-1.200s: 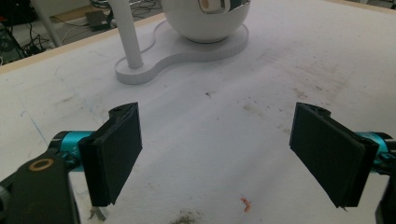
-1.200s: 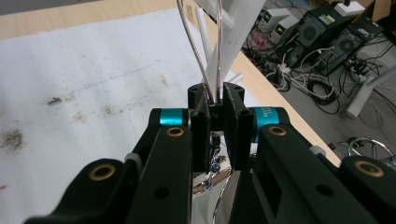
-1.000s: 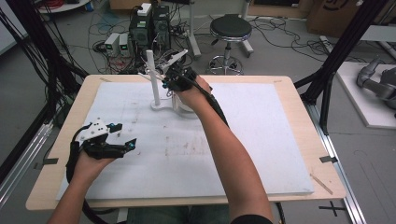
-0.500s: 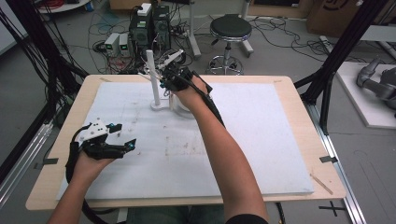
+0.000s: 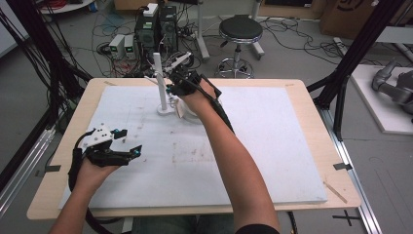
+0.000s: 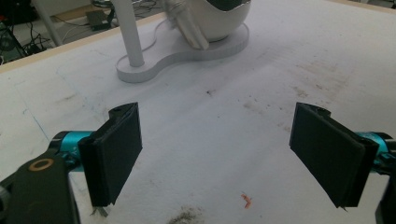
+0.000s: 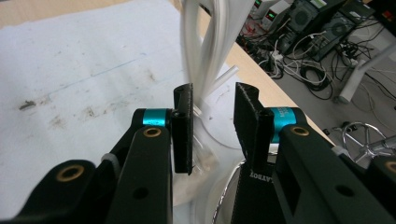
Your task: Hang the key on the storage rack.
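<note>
R tongs [image 7: 212, 126] hung over the white stand [image 5: 163, 108], jaws part-spread around upright white sticks [image 7: 201, 51] (not yet pinched); L tongs [image 6: 224, 156] spread wide, well apart.

Table [image 5: 311, 97] w/ white mat [image 5: 272, 141], stand [image 5: 163, 109]

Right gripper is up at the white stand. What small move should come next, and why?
Probably close the right gripper. Its jaws stand partly open with thin white rods between and just beyond them, above the white bowl on the stand. The left gripper rests open, apart.
</note>
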`<state>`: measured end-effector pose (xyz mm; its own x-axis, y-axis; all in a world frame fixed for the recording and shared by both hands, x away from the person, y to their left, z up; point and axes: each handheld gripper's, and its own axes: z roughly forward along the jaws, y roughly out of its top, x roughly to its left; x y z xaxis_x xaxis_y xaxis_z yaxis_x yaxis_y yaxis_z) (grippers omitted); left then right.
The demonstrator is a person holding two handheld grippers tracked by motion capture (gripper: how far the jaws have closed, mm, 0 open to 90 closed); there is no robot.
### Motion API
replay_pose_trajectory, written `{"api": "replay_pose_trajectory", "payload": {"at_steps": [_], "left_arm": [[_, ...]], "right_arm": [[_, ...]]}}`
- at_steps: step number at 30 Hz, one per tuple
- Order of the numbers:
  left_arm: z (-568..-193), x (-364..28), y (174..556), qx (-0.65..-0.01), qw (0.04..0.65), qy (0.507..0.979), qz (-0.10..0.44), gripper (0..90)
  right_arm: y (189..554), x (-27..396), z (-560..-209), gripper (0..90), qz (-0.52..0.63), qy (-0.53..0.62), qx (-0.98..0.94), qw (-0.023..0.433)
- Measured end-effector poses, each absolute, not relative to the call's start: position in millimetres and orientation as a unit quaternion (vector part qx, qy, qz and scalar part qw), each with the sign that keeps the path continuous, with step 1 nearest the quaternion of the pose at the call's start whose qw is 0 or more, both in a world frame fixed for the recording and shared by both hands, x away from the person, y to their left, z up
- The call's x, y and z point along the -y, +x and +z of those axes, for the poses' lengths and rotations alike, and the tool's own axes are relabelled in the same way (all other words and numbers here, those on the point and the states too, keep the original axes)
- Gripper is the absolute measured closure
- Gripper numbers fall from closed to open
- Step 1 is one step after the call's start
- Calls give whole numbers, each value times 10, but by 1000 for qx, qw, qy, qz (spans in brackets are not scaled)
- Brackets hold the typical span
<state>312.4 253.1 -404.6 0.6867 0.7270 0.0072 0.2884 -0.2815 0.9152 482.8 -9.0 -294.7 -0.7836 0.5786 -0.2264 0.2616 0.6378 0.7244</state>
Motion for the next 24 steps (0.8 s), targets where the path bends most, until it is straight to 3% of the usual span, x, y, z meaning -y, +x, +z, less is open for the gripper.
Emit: {"api": "replay_pose_trajectory", "payload": {"at_steps": [13,16,18,24], "left_arm": [[-4043,-2508,3114,-327,500,771,219,169],[-4041,-2504,3109,-327,500,771,220,169],[-4037,-2506,3098,-327,499,772,221,169],[-4058,-2500,3093,-329,495,774,219,169]], "right_arm": [[4682,451,-2815,633,390,250,-856,229],[4596,603,-2773,611,400,249,-851,233],[4524,726,-2744,550,410,255,-844,232],[4256,1160,-2748,539,441,264,-824,238]]}}
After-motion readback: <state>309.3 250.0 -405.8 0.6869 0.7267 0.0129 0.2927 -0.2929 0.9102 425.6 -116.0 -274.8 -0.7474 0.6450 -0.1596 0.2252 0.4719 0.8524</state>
